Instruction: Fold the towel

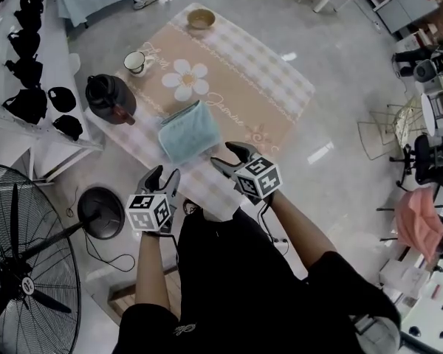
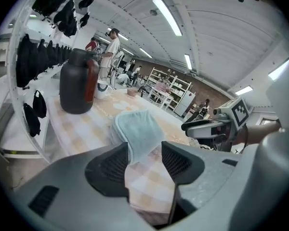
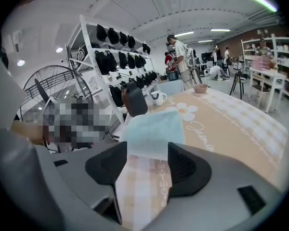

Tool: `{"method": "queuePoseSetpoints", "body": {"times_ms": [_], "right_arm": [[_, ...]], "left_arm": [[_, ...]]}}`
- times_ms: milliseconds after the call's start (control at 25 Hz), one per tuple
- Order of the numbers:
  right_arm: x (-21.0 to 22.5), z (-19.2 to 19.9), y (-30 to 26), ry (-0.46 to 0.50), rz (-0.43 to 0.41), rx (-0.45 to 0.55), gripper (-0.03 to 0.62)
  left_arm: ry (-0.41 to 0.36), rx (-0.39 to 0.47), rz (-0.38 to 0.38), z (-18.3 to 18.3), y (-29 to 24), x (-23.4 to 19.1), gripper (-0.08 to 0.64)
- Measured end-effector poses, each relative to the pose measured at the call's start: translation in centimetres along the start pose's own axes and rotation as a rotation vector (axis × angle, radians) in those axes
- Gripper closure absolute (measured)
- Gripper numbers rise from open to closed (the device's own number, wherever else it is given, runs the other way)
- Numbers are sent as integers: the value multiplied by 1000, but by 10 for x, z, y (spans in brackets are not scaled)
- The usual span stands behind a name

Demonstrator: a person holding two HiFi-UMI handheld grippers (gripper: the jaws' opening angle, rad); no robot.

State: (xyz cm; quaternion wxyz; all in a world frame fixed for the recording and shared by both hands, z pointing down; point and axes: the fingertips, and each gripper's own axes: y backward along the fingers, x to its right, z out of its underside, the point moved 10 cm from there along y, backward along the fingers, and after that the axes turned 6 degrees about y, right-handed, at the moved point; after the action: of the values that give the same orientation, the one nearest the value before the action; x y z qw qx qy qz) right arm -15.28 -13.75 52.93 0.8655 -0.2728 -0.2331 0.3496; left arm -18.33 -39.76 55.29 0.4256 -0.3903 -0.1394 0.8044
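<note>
The towel (image 1: 188, 131) lies as a compact light-blue folded rectangle on the lower left part of the tablecloth (image 1: 244, 72) in the head view, just right of the dark jug (image 1: 109, 98) and just above both tools. The left gripper (image 1: 164, 177) has its jaws spread with nothing pinched; in its own view only checked cloth and the towel's near edge show through the gap. The right gripper (image 1: 232, 157) is likewise spread and empty, and its tips stand near the towel's near edge without touching it. The fold appears largely complete. If a further fold is required, approach both near corners level and together, pinch the towel layers only, and keep the pads clear of the tablecloth beneath, which would probably lift with the towel. Carry both corners over at an equal rate so that the edges align, then let go only once the layer rests flat. The surface is a table covered by a beige checked cloth with a daisy print; a cup (image 1: 135, 62) and a bowl (image 1: 201, 19) stand toward the top of the frame. A floor fan (image 1: 22, 271) occupies the lower left, and a white rack of black caps (image 1: 29, 50) the upper left.
</note>
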Motion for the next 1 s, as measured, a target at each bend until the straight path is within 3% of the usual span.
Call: {"method": "queuePoseSetpoints", "body": {"times_ms": [280,440,560,680,1000], "right_arm": [[-10,25,16,37,-4,-50,365],[-11,42,31,34,-6,-64,518],[-8,50,48,49,-21,-51,573],[-8,61,67,103,-49,-41,591],[-5,46,124,166,-56,87,591]], "left_arm": [[25,-1,-38,28,-4,34,360],[39,-26,-96,50,-7,59,373],[58,-15,-128,63,-9,88,400],[50,35,-164,71,-7,122,547],[-9,233,-243,52,16,194,555]]}}
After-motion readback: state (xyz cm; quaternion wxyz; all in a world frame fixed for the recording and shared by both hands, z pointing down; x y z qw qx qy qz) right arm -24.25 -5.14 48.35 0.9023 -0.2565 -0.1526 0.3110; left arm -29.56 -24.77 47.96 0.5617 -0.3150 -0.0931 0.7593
